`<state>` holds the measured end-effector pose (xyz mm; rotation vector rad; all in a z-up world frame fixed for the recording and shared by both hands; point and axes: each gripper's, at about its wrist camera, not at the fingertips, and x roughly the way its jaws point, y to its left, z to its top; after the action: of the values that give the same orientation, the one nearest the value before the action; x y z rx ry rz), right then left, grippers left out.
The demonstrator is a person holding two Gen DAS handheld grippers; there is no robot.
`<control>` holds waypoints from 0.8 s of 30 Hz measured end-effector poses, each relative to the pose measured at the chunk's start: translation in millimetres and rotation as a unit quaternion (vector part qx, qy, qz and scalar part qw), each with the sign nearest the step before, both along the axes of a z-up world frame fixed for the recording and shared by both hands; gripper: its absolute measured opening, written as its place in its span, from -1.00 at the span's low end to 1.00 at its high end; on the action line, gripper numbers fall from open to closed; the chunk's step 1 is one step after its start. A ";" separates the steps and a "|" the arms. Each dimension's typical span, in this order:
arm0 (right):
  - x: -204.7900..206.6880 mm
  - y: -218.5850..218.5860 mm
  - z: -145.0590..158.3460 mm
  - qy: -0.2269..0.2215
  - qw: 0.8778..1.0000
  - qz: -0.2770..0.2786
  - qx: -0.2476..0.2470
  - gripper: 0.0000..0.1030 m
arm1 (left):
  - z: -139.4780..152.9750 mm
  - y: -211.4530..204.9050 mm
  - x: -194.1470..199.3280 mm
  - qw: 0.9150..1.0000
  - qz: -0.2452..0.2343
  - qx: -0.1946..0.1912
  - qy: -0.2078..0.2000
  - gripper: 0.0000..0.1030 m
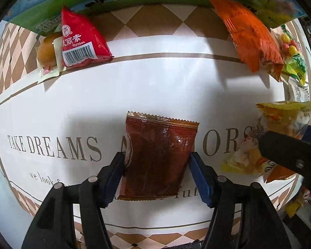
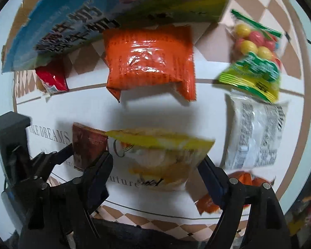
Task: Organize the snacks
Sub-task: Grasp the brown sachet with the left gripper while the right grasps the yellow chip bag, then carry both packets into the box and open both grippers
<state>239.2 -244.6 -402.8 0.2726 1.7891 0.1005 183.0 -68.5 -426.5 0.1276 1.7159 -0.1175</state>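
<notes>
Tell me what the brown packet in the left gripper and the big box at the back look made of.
Brown packet: likely glossy plastic film; it shows specular glints, fine crinkles and a serrated sealed top edge. It sits between the left gripper fingers. Box: probably printed cardboard; a raw brown torn edge shows beside its smooth, colour-printed face.

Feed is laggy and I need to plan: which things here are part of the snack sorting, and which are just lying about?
Job:
left gripper, shut on the brown packet
right gripper, around the yellow packet
orange bag
red packet
candy bag
white packet
bun
milk carton, perhaps the bin

Lying about:
tablecloth
</notes>
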 end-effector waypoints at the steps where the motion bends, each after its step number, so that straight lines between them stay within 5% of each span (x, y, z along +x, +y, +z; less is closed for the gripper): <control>1: -3.4 -2.6 4.1 -0.004 1.000 -0.008 0.003 0.66 | 2.3 -2.1 3.4 1.000 0.000 0.001 -0.001 0.24; 7: -32.0 -17.9 8.6 -0.016 0.999 -0.046 -0.004 0.67 | 6.7 -12.8 9.0 1.000 0.006 0.000 -0.002 0.29; 10: -44.7 -16.8 -7.5 -0.013 0.998 -0.069 -0.003 0.66 | 11.3 -14.2 11.7 1.000 0.008 0.000 -0.015 0.10; 12: -47.1 -12.3 -13.4 -0.018 0.997 -0.071 -0.007 0.34 | 13.4 -12.1 10.9 1.000 0.011 0.000 -0.017 0.08; 13: -47.5 -6.9 -17.2 -0.019 0.997 -0.070 -0.012 0.01 | 13.4 -11.2 10.5 1.000 0.012 0.000 -0.018 0.07; 17: -50.0 -0.3 -14.7 -0.032 0.997 -0.075 -0.009 -0.21 | 26.6 2.1 10.1 0.999 0.024 -0.001 -0.034 0.06; 24: -49.8 -4.8 25.3 -0.064 0.995 -0.074 0.027 -0.24 | 90.7 13.0 14.9 0.994 0.050 -0.049 -0.080 0.06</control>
<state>189.4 -249.4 -377.5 0.4282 1.6352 0.0586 197.9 -55.5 -335.9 -0.0206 1.5500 -0.1140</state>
